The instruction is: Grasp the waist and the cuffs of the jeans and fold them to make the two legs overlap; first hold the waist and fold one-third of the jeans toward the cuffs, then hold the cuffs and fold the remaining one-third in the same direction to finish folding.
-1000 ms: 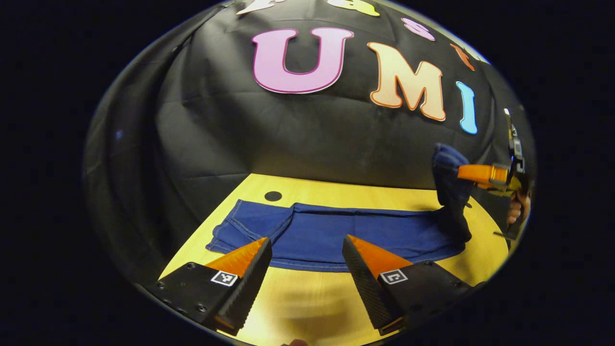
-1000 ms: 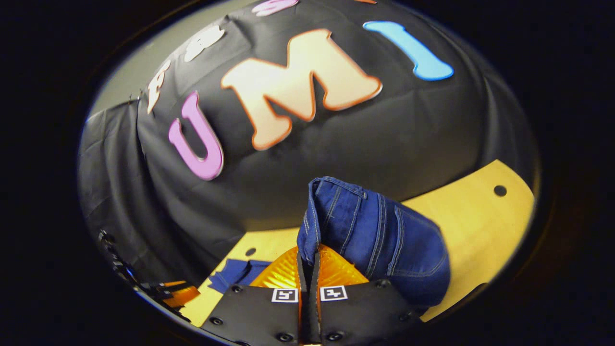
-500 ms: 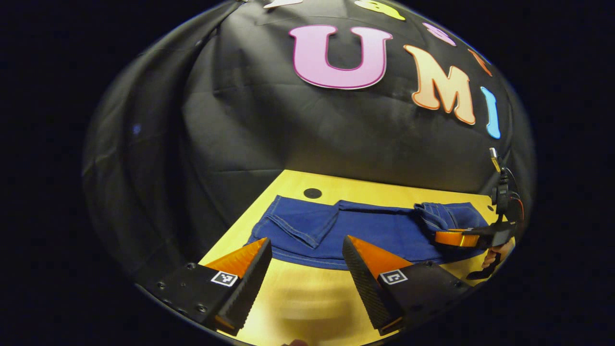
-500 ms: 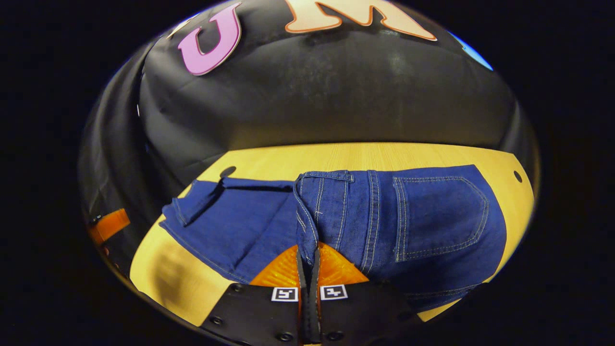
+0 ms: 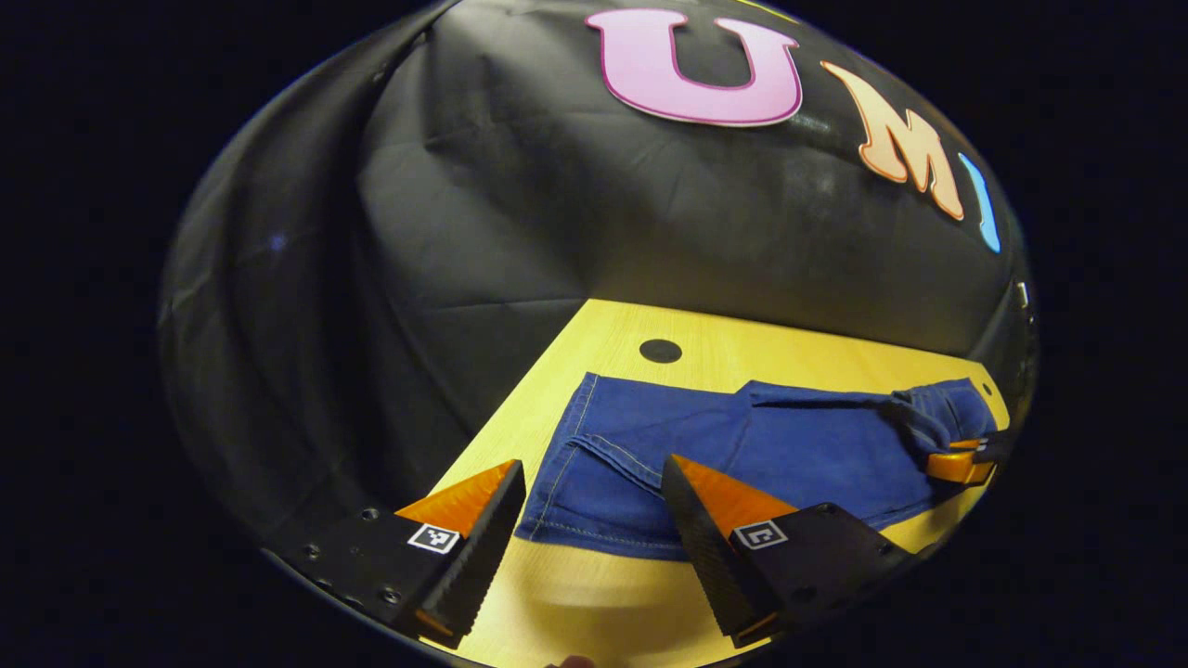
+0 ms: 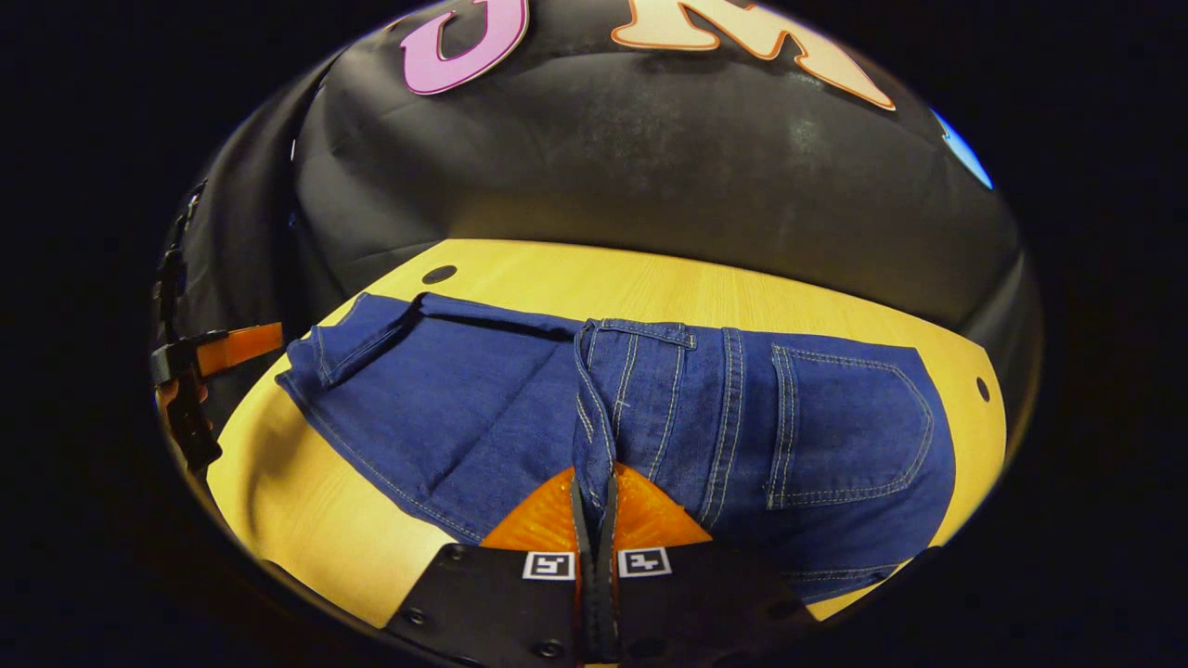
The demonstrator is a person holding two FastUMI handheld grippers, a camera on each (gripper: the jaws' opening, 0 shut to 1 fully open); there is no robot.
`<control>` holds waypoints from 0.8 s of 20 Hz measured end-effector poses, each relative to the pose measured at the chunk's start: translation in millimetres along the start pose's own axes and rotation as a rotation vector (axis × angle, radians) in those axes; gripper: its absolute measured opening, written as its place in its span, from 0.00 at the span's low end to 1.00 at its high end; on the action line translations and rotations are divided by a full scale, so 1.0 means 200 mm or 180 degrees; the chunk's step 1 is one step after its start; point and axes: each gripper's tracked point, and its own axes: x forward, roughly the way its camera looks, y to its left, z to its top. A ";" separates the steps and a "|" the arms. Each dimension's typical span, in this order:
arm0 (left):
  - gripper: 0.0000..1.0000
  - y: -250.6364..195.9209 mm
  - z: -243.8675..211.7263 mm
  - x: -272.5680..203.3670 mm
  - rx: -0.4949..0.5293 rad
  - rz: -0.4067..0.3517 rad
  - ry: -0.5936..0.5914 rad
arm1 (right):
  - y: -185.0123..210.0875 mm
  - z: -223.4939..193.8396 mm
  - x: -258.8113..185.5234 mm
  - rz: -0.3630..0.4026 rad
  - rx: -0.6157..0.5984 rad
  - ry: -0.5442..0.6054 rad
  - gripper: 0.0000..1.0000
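At the left end of the counter (image 6: 650,278), the left gripper (image 5: 587,506) hovers low by the near edge with its jaws wide apart and nothing between them, just short of the cuffs (image 5: 580,464), which lie flat with one corner turned over. From there the jeans (image 6: 483,408) run lengthwise across the wood, the two legs stacked one on the other, so the leg-overlap step looks done. Further right, the waist (image 6: 640,371) has been brought over onto the legs: the waistband edge and belt loops sit near the middle of the garment and the back pocket (image 6: 849,427) faces up on the folded-over part. The right gripper (image 6: 596,515) has its jaws pressed together on that waistband edge, low against the cloth. By my reading the first third-fold is laid down or all but laid down, waiting only for the waist to be released. What remains is to clamp the cuffs and carry that last third over in the same direction; the turned-over cuff corner may need smoothing for a neat finish.
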 end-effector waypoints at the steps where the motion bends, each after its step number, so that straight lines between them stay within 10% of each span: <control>1: 0.91 0.00 -0.04 0.03 0.0040 0.0008 0.0083 | -0.02 0.01 -0.01 0.0011 -0.0001 -0.0005 0.03; 7: 0.91 0.02 -0.14 0.07 0.0074 0.0026 0.0326 | 0.01 0.04 -0.04 0.0183 0.0057 -0.0044 0.17; 12: 0.94 0.05 -0.18 0.10 0.0135 0.0050 0.0379 | 0.14 0.05 -0.07 0.0372 0.0093 -0.0100 0.99; 16: 0.94 0.05 -0.20 0.13 0.0072 0.0041 0.0412 | 0.08 0.12 -0.23 0.0378 0.0319 -0.0143 0.99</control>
